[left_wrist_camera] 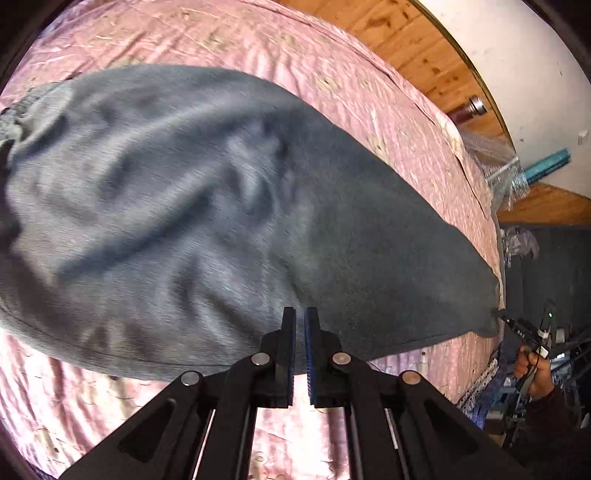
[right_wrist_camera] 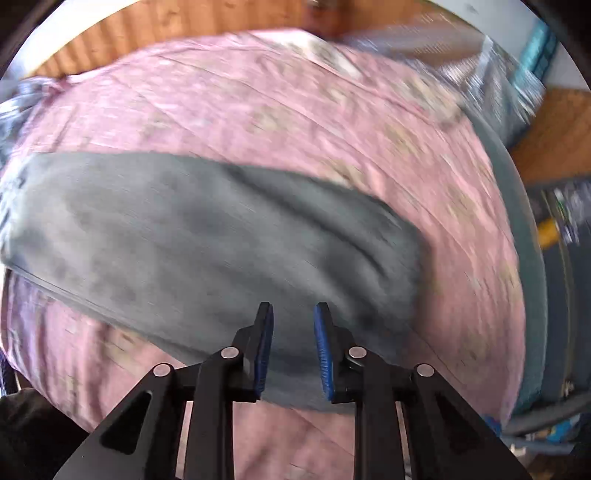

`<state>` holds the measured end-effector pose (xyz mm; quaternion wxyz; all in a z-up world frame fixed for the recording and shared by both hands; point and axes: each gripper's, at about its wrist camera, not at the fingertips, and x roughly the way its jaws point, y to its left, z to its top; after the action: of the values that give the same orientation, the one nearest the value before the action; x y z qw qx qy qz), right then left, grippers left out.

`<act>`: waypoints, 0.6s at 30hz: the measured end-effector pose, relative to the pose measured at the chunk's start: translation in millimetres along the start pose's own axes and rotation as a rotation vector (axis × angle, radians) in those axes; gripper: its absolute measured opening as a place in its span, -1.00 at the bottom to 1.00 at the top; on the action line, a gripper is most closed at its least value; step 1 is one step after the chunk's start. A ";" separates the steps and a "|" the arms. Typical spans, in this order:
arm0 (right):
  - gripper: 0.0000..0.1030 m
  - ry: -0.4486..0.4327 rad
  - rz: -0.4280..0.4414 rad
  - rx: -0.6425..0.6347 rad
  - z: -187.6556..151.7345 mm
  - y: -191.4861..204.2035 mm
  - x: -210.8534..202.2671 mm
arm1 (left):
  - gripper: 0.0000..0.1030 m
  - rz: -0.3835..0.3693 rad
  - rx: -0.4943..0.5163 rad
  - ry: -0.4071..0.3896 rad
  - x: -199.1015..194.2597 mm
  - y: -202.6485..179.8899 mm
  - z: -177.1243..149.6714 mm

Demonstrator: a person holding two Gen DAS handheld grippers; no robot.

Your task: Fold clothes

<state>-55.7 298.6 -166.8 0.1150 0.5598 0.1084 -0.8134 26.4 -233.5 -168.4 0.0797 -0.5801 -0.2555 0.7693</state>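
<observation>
A dark grey garment (left_wrist_camera: 207,206) lies spread and rumpled on a pink bedspread (left_wrist_camera: 258,48). My left gripper (left_wrist_camera: 300,314) hovers over the garment's near hem. Its blue pads (left_wrist_camera: 308,350) are almost together and I see no cloth between them. At the far right of the left wrist view, a hand (left_wrist_camera: 532,365) holds my right gripper (left_wrist_camera: 498,314) with its tips at the garment's pointed corner. In the blurred right wrist view, the right gripper (right_wrist_camera: 293,314) stands open above the near edge of the garment (right_wrist_camera: 184,236), which shows in the gap.
The bed's right edge drops off beside a wooden headboard or wall panel (left_wrist_camera: 399,33) and a white wall (left_wrist_camera: 524,66). Clear plastic wrapping and a teal tube (left_wrist_camera: 546,162) lie past the bed's corner. Dark clutter (right_wrist_camera: 565,221) stands to the right of the bed.
</observation>
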 end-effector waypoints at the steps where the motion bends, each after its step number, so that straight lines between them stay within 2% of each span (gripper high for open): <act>1: -0.42 0.007 0.023 -0.010 3.8 9.3 7.6 | -0.91 0.021 -0.034 -0.021 -5.0 16.2 4.0; 2: -0.42 0.034 0.035 -0.013 3.9 12.5 19.5 | -0.91 0.044 -0.066 -0.040 -9.3 34.1 7.6; 4: -0.39 0.120 -0.004 -0.010 -9.6 6.3 46.3 | -0.91 0.083 -0.134 -0.074 -18.1 74.4 10.5; 5: -0.37 0.133 -0.016 0.011 -14.8 -1.8 47.5 | -0.91 0.090 -0.172 -0.086 -25.0 95.8 6.9; 7: -0.04 0.141 -0.034 0.064 -23.8 -20.7 42.3 | -0.94 0.103 -0.248 -0.109 -39.0 138.4 -0.5; 10: -0.03 0.201 -0.132 0.092 -20.1 -27.3 35.6 | -0.94 0.082 -0.299 -0.126 -61.9 165.1 -13.2; 11: -0.05 0.202 -0.164 0.085 -9.5 -18.6 30.2 | -0.93 0.070 -0.288 -0.136 -71.6 163.6 -13.3; 12: -0.20 0.203 -0.196 0.077 1.2 -9.9 24.7 | -0.92 0.057 -0.276 -0.146 -81.4 162.0 -13.4; 13: -0.21 0.204 -0.229 0.070 11.8 -1.2 19.3 | -0.92 0.038 -0.258 -0.169 -92.2 160.4 -11.4; 16: -0.21 0.089 -0.127 -0.001 69.3 82.1 -1.6 | -0.90 -0.014 -0.220 -0.277 -119.0 168.0 10.7; 18: -0.21 0.041 -0.019 -0.052 102.1 146.5 -0.7 | -0.89 0.007 -0.208 -0.294 -122.5 186.0 28.5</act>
<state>-100.7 128.3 -137.4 0.1197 0.5722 0.1374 -0.7996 70.6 -452.8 -148.7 -0.0217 -0.4674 -0.3403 0.8157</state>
